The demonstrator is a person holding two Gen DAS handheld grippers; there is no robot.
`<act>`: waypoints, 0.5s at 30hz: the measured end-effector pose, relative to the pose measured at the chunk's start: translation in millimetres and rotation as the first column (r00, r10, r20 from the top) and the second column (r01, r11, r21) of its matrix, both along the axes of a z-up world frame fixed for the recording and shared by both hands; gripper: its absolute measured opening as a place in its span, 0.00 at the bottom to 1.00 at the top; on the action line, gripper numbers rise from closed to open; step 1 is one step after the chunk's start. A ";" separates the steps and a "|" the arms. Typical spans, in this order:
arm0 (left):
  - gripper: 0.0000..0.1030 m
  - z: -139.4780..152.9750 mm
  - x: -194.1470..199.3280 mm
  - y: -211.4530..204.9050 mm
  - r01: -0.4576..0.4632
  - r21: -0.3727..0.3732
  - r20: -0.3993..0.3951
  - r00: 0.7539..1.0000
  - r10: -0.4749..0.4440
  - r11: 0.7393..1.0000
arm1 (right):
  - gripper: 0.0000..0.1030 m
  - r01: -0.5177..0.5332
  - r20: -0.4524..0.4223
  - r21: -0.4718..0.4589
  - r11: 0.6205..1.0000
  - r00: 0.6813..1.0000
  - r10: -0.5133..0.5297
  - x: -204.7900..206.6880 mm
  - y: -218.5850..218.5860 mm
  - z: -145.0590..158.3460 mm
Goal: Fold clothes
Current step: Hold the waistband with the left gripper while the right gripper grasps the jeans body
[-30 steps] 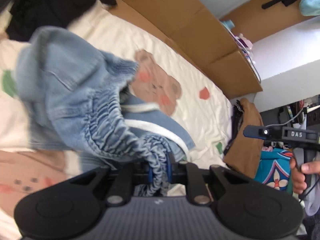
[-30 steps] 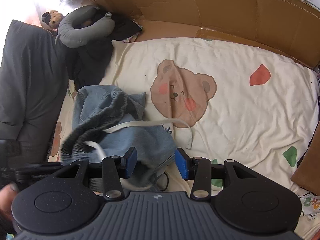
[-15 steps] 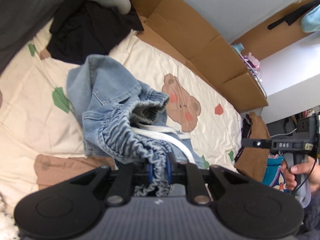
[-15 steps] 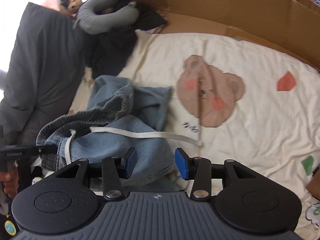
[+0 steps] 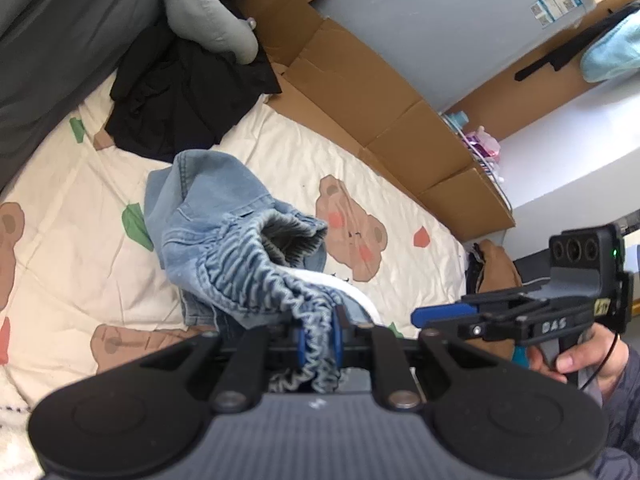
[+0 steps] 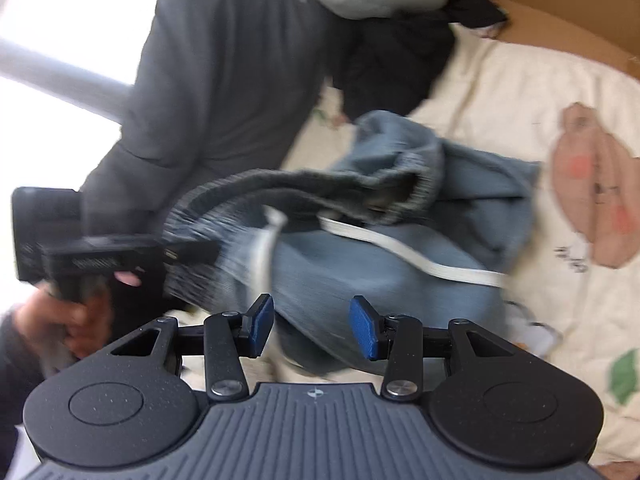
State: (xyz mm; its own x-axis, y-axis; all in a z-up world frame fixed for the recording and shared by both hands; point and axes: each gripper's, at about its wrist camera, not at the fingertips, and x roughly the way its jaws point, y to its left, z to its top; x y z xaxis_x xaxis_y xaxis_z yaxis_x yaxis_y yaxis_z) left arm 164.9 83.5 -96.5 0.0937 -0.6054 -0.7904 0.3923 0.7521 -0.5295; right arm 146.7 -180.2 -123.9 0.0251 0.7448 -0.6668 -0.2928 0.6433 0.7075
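Observation:
Light blue denim shorts (image 5: pixel 224 232) with a gathered elastic waistband and a white drawstring (image 5: pixel 352 292) hang partly lifted over a cream bedsheet with bear prints (image 5: pixel 352 228). My left gripper (image 5: pixel 318 340) is shut on the waistband and holds it up. In the right wrist view the shorts (image 6: pixel 384 248) are blurred, and my right gripper (image 6: pixel 312 326) stands open just above the denim with nothing pinched between its blue pads. The right gripper (image 5: pixel 436 314) also shows at the right of the left wrist view, held by a hand (image 5: pixel 580 360).
A black garment (image 5: pixel 184 92) and a grey neck pillow (image 5: pixel 204 12) lie at the head of the bed beside a dark grey pillow (image 6: pixel 224 60). Cardboard panels (image 5: pixel 380 96) line the far side. A brown bag (image 5: pixel 496 268) sits past the bed's edge.
The left gripper has lifted and drawn back with the waistband, showing more of the bed. The right gripper has swung left over the shorts, still open.

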 end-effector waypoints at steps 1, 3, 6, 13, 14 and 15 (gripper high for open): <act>0.13 1.8 0.3 2.0 -0.002 -0.003 0.001 1.000 0.002 1.000 | 0.48 -0.004 -0.001 0.023 1.000 1.000 0.004 1.3 5.4 2.1; 0.13 6.0 0.2 5.0 -0.001 -0.006 0.006 1.000 0.001 1.000 | 0.48 -0.024 0.012 0.040 0.999 1.000 0.023 4.2 13.4 4.9; 0.13 13.2 -0.1 9.6 0.004 -0.004 0.019 1.000 -0.004 1.000 | 0.48 -0.044 0.006 0.046 0.998 0.999 0.043 6.3 27.0 3.1; 0.13 22.6 5.9 30.3 -0.011 0.020 0.043 0.999 0.010 1.000 | 0.00 -0.114 0.050 0.016 0.993 0.992 0.113 7.3 57.4 5.1; 0.13 23.2 8.0 34.3 -0.012 0.026 0.044 0.999 0.011 1.000 | 0.00 -0.118 0.067 0.017 0.993 0.991 0.117 7.3 60.0 7.8; 0.13 23.4 10.6 38.4 -0.012 0.035 0.046 0.999 0.011 0.999 | 0.00 -0.119 0.080 0.017 0.993 0.990 0.117 7.4 61.2 10.3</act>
State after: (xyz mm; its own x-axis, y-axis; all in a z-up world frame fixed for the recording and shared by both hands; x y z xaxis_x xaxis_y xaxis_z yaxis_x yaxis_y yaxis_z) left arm 175.5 122.0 -73.2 0.1369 -0.5757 -0.8061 0.4064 0.7748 -0.4843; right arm 154.1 -119.0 -113.6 -0.0117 0.7597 -0.6502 -0.4210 0.5860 0.6923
